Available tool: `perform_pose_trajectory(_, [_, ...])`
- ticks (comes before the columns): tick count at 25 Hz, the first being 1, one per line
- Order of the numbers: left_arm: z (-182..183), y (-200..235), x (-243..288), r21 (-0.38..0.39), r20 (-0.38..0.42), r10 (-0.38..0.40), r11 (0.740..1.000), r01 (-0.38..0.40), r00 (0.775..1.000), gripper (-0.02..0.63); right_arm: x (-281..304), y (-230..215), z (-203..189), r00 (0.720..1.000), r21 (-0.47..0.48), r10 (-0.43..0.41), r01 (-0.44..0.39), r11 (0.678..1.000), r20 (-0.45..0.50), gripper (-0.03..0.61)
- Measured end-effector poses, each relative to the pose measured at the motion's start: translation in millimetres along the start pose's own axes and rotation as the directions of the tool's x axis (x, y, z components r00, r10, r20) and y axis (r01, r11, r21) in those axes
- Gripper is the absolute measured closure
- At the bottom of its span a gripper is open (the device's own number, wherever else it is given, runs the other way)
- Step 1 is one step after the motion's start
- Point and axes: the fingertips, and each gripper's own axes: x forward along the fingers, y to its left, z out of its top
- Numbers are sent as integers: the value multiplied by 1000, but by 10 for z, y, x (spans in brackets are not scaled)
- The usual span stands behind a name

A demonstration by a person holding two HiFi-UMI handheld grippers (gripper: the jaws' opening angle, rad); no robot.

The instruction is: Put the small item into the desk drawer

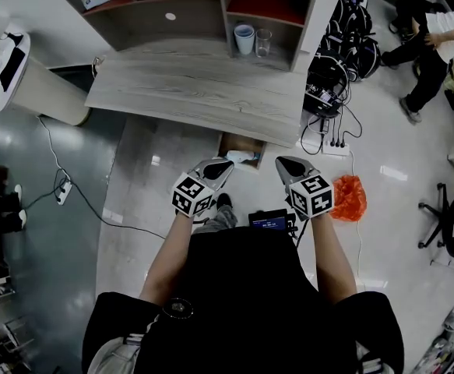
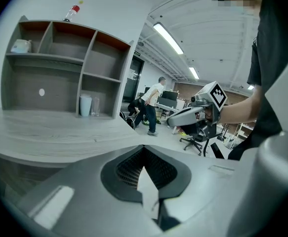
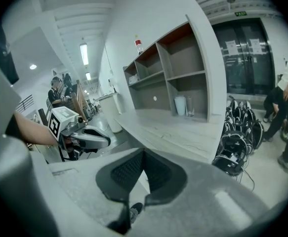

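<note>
The grey wooden desk (image 1: 195,88) carries a shelf unit at its back. Under its front edge a brown drawer (image 1: 228,142) stands pulled out, and a small white and light-blue item (image 1: 243,156) lies inside it. My left gripper (image 1: 225,165) hangs just left of the drawer, its jaws together and nothing between them. On the other side of the drawer is my right gripper (image 1: 282,162), also shut and empty. In the left gripper view the jaws (image 2: 144,148) meet, with the right gripper (image 2: 183,115) beyond them. The right gripper view shows shut jaws (image 3: 143,153) and the left gripper (image 3: 90,139).
A pale cup (image 1: 244,39) and a glass (image 1: 263,42) stand in a shelf compartment. A power strip with cables (image 1: 329,143) and an orange bag (image 1: 348,197) lie on the floor at right. A person (image 1: 433,41) stands far right, near an office chair (image 1: 445,224).
</note>
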Motion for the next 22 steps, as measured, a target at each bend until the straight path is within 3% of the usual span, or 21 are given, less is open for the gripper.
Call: perform_pose_trajectory(22, [113, 145, -60, 13, 7, 18, 1000, -18, 1000, 612, 167, 84, 189, 999, -23, 50, -50, 998, 9, 580])
